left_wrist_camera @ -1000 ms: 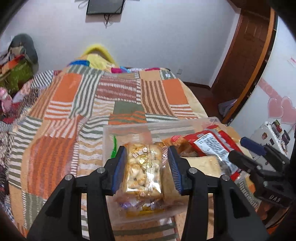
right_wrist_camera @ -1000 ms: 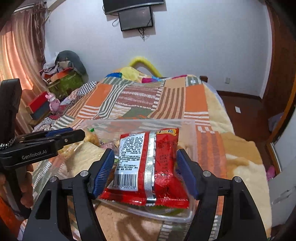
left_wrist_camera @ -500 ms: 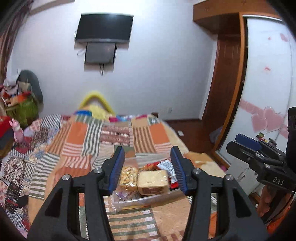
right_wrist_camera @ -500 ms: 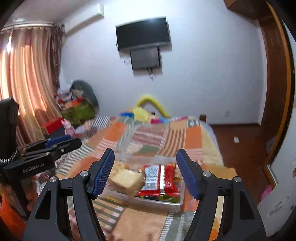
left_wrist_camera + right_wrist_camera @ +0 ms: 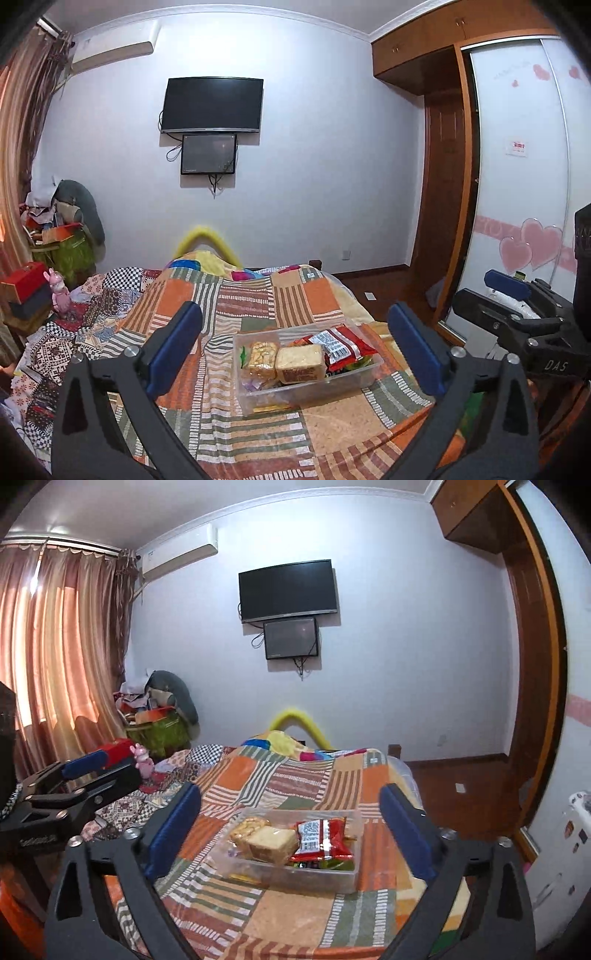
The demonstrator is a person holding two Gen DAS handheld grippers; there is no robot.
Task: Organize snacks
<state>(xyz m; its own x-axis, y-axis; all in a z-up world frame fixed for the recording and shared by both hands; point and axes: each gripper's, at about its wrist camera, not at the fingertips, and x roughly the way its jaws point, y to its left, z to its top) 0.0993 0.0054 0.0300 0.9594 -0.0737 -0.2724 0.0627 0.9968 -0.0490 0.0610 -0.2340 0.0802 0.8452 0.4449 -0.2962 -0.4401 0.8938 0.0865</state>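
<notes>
Blue-padded fingers frame both of your views, and each pair stands wide apart with nothing held. Your left gripper (image 5: 295, 347) hangs above the near end of the bed, well back from the snacks, and it also shows at the left edge of the right wrist view (image 5: 88, 771).

Left of the bed you have a pink curtain (image 5: 62, 646), a cluttered green basket (image 5: 159, 731) and a small pink toy (image 5: 59, 291). Across the middle lies the patchwork quilt (image 5: 251, 302) in orange, green and white stripes. On it, near the foot of the bed, sits the clear plastic box (image 5: 332, 387) with the snacks inside. From left to right in the box you see a packet of small golden biscuits (image 5: 261, 356), a pale bread-like block in clear wrap (image 5: 300, 363) just beside it, and a red packet (image 5: 338, 345) lying tilted on top at the right.

Your right gripper (image 5: 291, 829) sits likewise above the near quilt, apart from the box. On the far wall hangs a black television (image 5: 212, 105); to the right stands a wooden wardrobe (image 5: 443, 177).
</notes>
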